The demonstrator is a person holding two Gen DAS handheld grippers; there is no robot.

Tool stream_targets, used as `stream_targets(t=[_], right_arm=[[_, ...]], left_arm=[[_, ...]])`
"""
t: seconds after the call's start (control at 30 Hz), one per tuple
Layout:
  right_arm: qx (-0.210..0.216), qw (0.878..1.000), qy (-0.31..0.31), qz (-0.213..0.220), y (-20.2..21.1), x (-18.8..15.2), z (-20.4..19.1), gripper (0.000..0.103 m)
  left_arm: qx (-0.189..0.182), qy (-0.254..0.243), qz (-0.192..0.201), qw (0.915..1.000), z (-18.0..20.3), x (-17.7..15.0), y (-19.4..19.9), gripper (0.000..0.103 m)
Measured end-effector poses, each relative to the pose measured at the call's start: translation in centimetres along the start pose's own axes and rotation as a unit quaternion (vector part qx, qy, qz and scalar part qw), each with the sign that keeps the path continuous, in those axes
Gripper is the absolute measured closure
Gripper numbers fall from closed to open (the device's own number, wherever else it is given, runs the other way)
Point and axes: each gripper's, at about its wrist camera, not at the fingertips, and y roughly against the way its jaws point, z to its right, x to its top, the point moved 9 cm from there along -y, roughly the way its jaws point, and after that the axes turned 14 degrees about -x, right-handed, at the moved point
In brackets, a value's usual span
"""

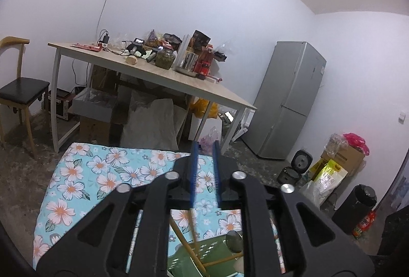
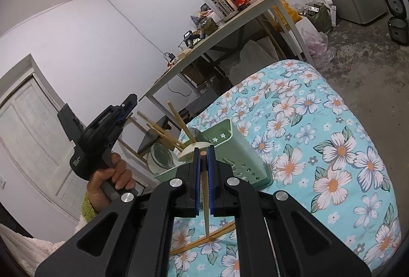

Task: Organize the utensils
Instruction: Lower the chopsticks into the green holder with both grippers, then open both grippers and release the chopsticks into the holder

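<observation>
— Where's the left wrist view looking from?
— Low over the floral bedspread (image 1: 97,174), facing the cluttered tabletop (image 1: 158,75) and fridge (image 1: 288,98).
— And the right?
— Tilted, close above the green basket (image 2: 237,146). Both share bedspread, basket and that tabletop.

The right tool (image 2: 203,156) pinches a chopstick (image 2: 206,202) just before the green basket (image 2: 240,149); the left tool (image 2: 130,100), gripped by a hand (image 2: 112,174), stands to its left.
</observation>
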Motion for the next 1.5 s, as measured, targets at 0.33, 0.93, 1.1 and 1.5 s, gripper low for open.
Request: stream_targets(t=[0.33, 0.93, 1.1, 1.5], right_arm=[[0.003, 0.999, 0.027, 0.025, 2.1, 0.9, -1.7, 0.098], [0.064, 0.961, 0.209, 0.168, 9.1, 8.8, -14.0, 0.098], [0.055, 0.951, 0.246, 0.180, 6.8, 10.1, -16.5, 0.098], [0.007, 0.941, 0.299, 0.157, -2.4, 11.2, -18.2, 0.098]], left_arm=[[-0.004, -0.009, -0.013, 0.9999, 0.6, -0.2, 2.9, 0.072], [0.001, -0.063, -0.076, 0.9951, -1.3, -5.8, 12.0, 0.043], [0.006, -0.056, -0.093, 0.9941, -2.3, -8.2, 13.5, 0.043], [0.018, -0.033, -0.113, 0.9929, -3.5, -11.1, 14.3, 0.043]])
